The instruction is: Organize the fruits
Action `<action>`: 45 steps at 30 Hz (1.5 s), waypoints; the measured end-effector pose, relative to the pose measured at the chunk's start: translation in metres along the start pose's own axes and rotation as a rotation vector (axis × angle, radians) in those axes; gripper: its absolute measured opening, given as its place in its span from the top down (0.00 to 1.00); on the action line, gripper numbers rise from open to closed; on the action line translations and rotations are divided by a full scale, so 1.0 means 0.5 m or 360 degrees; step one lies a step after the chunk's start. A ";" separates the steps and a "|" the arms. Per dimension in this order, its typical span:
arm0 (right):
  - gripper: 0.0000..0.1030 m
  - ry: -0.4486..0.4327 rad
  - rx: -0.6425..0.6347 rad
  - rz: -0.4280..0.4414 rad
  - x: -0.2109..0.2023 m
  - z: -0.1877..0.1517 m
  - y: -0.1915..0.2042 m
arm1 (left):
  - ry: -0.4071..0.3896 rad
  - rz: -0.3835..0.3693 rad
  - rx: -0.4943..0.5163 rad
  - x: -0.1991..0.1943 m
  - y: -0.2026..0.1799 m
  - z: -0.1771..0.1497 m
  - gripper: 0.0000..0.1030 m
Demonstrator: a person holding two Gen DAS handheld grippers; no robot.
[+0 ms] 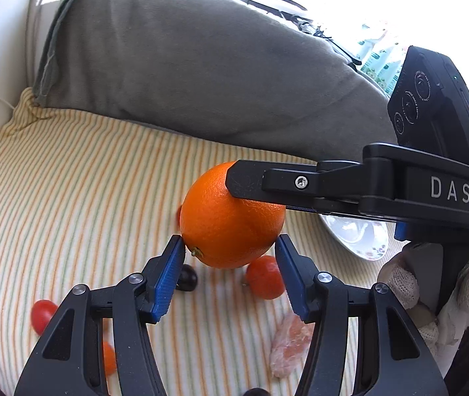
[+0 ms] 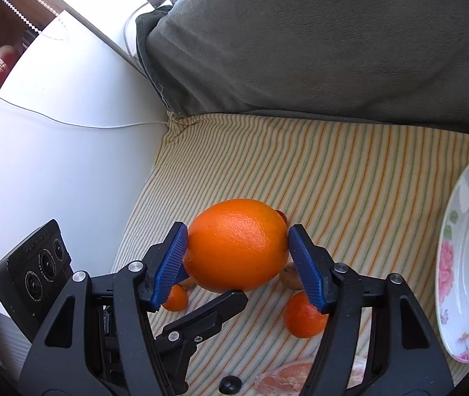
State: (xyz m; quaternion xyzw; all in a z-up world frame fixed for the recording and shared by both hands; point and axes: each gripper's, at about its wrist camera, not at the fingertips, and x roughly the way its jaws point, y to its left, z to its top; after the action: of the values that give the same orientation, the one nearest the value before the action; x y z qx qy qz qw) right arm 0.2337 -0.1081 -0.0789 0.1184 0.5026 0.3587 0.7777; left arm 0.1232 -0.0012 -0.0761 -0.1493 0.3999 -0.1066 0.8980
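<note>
A large orange [image 1: 231, 217] [image 2: 237, 244] is held above the striped cloth [image 1: 85, 181]. My right gripper [image 2: 237, 254] is shut on it, its blue pads pressed on both sides; its top finger crosses the left wrist view [image 1: 267, 181]. My left gripper [image 1: 229, 264] is open just below the orange, the left pad at its skin. On the cloth lie a small mandarin [image 1: 265, 277] [image 2: 303, 315], a dark grape [image 1: 186, 278], a red tomato [image 1: 43, 315], a wrapped orange piece [image 1: 288, 343] [image 2: 287, 379] and another small orange fruit [image 2: 175, 298].
A white floral plate [image 2: 452, 264] [image 1: 356, 234] lies on the cloth to the right. A grey cushion [image 1: 201, 76] [image 2: 317, 39] lies along the back. A white surface [image 2: 62, 138] with a cable is on the left.
</note>
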 end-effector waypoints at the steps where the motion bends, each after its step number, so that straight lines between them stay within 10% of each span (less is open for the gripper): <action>1: 0.35 -0.0013 0.0006 -0.0011 -0.014 -0.004 -0.009 | 0.0003 -0.0011 0.0014 0.004 -0.011 0.000 0.46; 21: 0.35 -0.0195 0.0251 -0.0161 -0.196 -0.078 -0.190 | 0.0140 -0.0188 0.0237 0.098 -0.204 -0.016 0.46; 45: 0.24 -0.0527 0.0256 -0.0379 -0.323 -0.078 -0.222 | 0.0102 -0.0178 0.0315 0.087 -0.240 -0.023 0.45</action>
State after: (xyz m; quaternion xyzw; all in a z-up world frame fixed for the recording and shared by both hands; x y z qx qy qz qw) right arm 0.2102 -0.3036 -0.0449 0.1772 0.4056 0.1986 0.8745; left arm 0.1346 -0.1289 -0.0707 -0.0786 0.4070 -0.2001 0.8878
